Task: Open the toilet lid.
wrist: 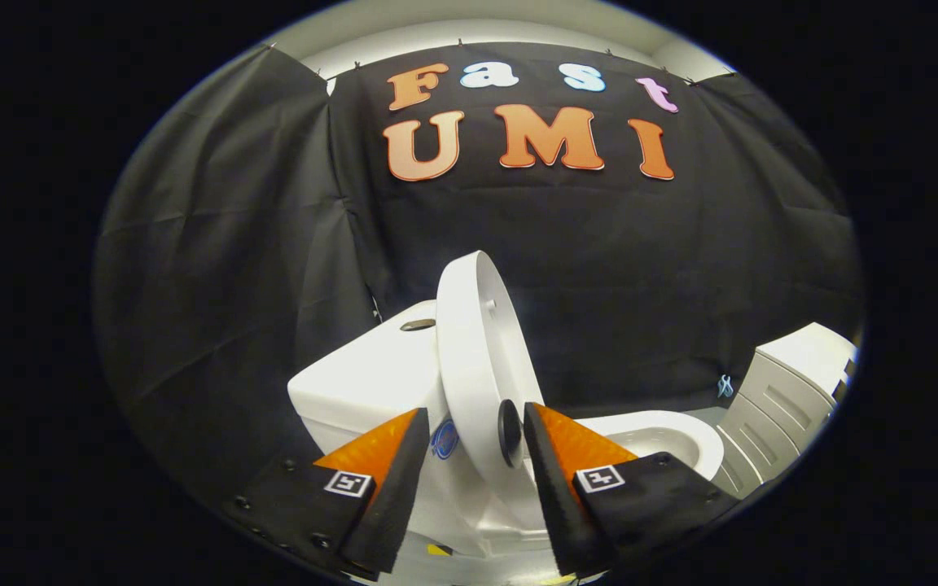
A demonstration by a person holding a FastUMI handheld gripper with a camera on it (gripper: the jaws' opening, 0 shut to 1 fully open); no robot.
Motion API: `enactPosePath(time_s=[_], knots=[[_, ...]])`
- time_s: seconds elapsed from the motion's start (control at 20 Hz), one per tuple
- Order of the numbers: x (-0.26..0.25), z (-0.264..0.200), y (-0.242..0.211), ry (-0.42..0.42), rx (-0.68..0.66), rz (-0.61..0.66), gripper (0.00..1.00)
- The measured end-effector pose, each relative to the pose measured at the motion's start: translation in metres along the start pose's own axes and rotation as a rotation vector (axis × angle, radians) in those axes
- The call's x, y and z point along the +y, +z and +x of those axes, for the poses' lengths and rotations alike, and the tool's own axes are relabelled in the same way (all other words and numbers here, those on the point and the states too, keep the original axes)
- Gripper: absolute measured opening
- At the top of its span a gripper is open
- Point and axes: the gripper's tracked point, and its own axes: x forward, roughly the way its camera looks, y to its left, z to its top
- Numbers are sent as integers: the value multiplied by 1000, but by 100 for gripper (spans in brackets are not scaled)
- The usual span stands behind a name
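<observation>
Now tool (475, 435) half open, fingers straddling raised toilet lid (477, 358) edge; contact unclear.

Light: even and fairly bright, cast from above the black cloth (216, 244).
Glare: the toilet lid (477, 366) and tank (363, 382) are nearly washed out.
Distortion: straight lines are bent near the rim.
Focus: the fingers (387, 480) are slightly softened.
</observation>
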Motion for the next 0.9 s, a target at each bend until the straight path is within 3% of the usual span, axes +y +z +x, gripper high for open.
enactPosePath(time_s=[0.15,0.4,0.75,0.9], knots=[[4,-12,14,19,-22,-28,89],[-11,-39,50,10,-72,-33,98],[-50,-83,134,4,-166,-20,98],[-54,-109,177,64,-215,26,97]])
